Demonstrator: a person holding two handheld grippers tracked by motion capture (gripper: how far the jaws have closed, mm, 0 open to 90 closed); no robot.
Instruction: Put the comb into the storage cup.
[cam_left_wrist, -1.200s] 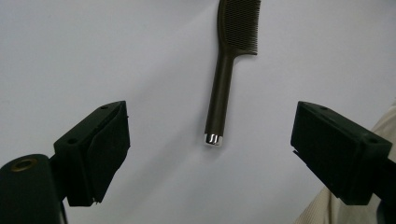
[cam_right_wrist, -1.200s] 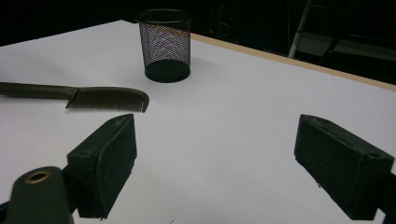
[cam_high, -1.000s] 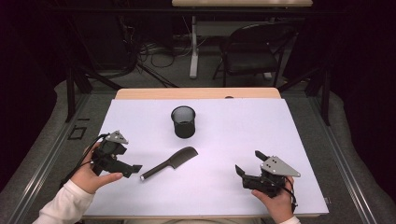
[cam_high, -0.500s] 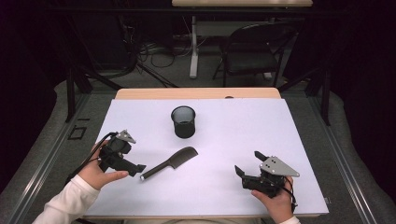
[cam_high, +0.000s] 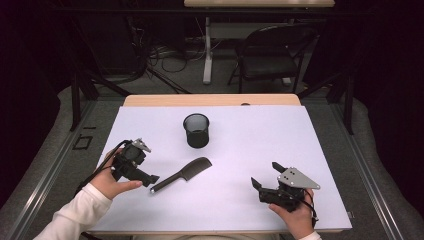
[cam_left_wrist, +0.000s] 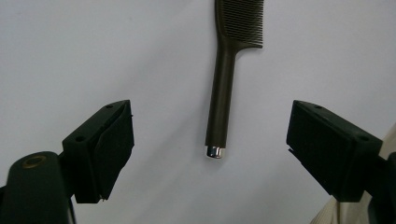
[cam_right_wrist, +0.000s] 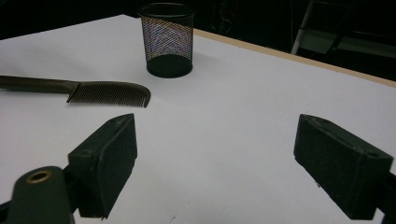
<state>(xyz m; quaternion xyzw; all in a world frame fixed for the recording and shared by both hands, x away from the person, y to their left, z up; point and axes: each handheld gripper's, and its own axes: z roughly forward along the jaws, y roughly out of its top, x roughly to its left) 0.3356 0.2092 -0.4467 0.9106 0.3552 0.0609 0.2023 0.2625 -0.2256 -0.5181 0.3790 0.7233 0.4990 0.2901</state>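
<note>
Comb (cam_high: 182, 174) and cup sit on the white table (cam_high: 310, 145), and a person holds a gripper in each hand near the front edge. The comb is dark and lies flat, about midway between the left edge and the middle of the table, a bit nearer the front edge than the back. Its toothed end points toward the back right, and its handle, with a small shiny cap at the tip, points toward the front left corner. The left gripper (cam_high: 152, 178) is just beside that shiny tip, lined up with the handle. In the left gripper view the comb (cam_left_wrist: 229, 70) lies ahead, between the two black jaws but not touching them. Those jaws are spread wide and have just been closing a little, with nothing pinched yet. The black mesh cup (cam_high: 196, 130) stands upright behind the comb, near the middle of the table and closer to the back edge. It is apart from the comb. The right gripper (cam_high: 267, 176) rests low near the front right corner, well apart from the comb and the cup. Its jaws are spread wide too, with only bare table between them.
</note>
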